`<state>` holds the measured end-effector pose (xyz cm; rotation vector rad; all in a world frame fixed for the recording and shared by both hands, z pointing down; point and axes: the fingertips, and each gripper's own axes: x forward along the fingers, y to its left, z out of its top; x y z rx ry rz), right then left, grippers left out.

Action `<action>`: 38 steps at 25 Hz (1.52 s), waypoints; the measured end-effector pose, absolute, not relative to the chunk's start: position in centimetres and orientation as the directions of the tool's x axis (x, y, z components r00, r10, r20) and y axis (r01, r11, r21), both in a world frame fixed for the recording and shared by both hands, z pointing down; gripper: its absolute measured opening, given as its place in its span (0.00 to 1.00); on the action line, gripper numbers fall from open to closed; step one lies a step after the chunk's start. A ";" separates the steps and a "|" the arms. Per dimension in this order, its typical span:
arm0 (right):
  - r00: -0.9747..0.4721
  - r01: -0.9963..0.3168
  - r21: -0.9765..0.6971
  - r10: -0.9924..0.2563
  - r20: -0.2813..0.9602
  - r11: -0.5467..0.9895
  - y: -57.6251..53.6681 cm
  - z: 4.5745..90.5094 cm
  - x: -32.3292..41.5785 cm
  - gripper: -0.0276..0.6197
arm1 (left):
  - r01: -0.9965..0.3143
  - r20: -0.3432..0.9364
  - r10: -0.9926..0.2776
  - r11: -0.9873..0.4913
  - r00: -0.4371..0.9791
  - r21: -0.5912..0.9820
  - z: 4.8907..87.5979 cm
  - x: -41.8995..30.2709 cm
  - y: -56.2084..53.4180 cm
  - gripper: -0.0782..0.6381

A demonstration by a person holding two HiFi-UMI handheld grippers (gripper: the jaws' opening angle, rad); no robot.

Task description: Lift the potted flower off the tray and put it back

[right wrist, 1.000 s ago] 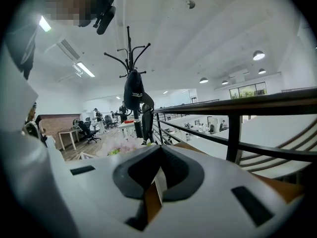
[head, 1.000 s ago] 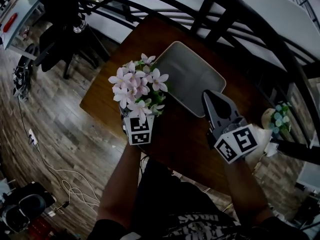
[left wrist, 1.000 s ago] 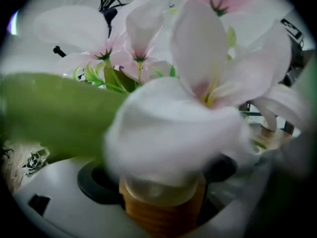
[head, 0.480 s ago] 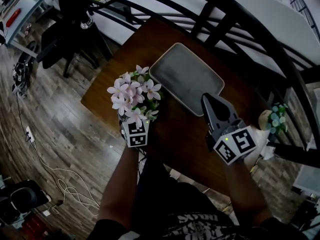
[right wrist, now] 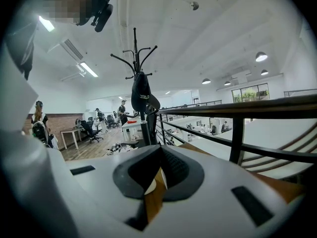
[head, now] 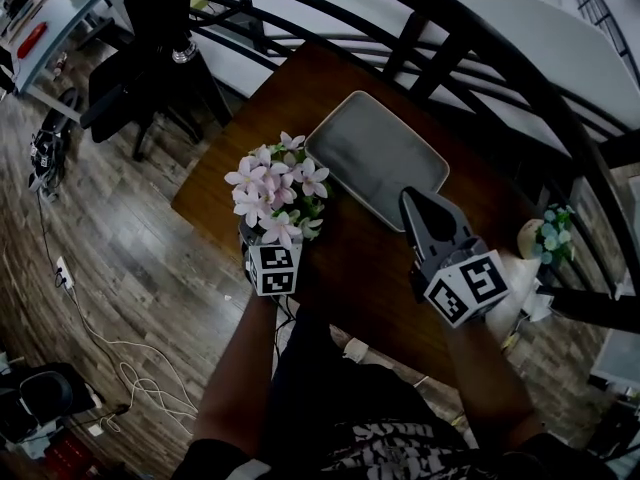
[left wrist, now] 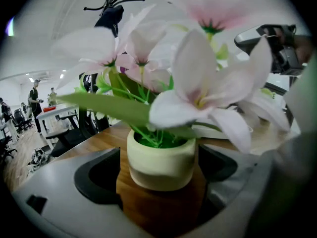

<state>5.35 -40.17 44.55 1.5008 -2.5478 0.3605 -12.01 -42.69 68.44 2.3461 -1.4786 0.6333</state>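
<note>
**While Off the Tray, Clamped in the Left Gripper**

While reaching in from the near side, grips the potted flower (head: pixel 275 196) with the left gripper (head: pixel 268 236), jaws pressed to either flank of the cream pot (left wrist: pixel 161 157). Holds it over the wooden table (head: pixel 350 268), just left of the tray (head: pixel 375 158) and clear of its rim. Cannot tell from either view whether the pot's base touches the wood. Hides the left jaws from the head view under pale pink blooms and green leaves, with only the marker cube (head: pixel 273 268) showing on the near side of them.

Shows the tray as a grey rounded rectangle, lying askew toward the far side of the table.

Carries the right gripper (head: pixel 415 200) on the right, tip over the tray's near-right edge in the head view, well apart from the flower. Presses its pads (right wrist: pixel 181 175) together at the tip, pinching nothing, with just a sliver of table visible through the slit lower down.

Takes in a second small potted plant (head: pixel 552 236) at the right edge of the scene, beside the right forearm. Catches dark chair slats (head: pixel 470 48) across the far side, wood flooring with a white cable (head: pixel 130 353) on the left, and a coat stand (right wrist: pixel 141 98) straight ahead in the right gripper view.
</note>
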 end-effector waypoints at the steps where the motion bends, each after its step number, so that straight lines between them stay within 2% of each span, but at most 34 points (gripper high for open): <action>1: -0.484 -0.875 -0.125 -0.836 0.258 0.468 -39.9 44.5 5.2 0.04 | -0.903 0.510 -0.774 -0.429 0.376 0.015 68.2 -12.1 -42.4 0.79; 14: -0.524 -0.852 -0.126 -0.825 0.211 0.509 -35.5 41.2 5.2 0.04 | -0.917 0.545 -0.755 -0.392 0.365 0.072 66.0 -12.6 -35.0 0.78; 16: -0.524 -0.852 -0.137 -0.828 0.201 0.505 -34.5 41.0 5.8 0.04 | -0.927 0.544 -0.764 -0.367 0.346 0.073 65.4 -12.7 -33.7 0.66; 18: -0.523 -0.852 -0.142 -0.830 0.191 0.504 -33.5 40.5 6.5 0.04 | -0.935 0.535 -0.777 -0.347 0.331 0.075 64.5 -12.5 -32.5 0.44; 22: -0.525 -0.851 -0.139 -0.832 0.182 0.507 -31.0 39.8 7.4 0.04 | -0.944 0.517 -0.795 -0.314 0.317 0.096 63.0 -11.9 -30.2 0.19; 24: -0.530 -0.848 -0.141 -0.830 0.177 0.511 -29.8 39.8 7.9 0.04 | -0.942 0.500 -0.802 -0.314 0.328 0.115 62.2 -11.3 -29.3 0.12; 28: -0.533 -0.845 -0.156 -0.829 0.171 0.512 -27.5 40.5 9.4 0.04 | -0.937 0.469 -0.813 -0.331 0.344 0.113 60.4 -9.7 -27.7 0.12; 38: -0.600 -0.799 -0.184 -0.780 0.179 0.572 -21.1 42.8 9.0 0.04 | -0.960 0.443 -0.853 -0.268 0.275 0.079 58.8 -9.1 -24.0 0.12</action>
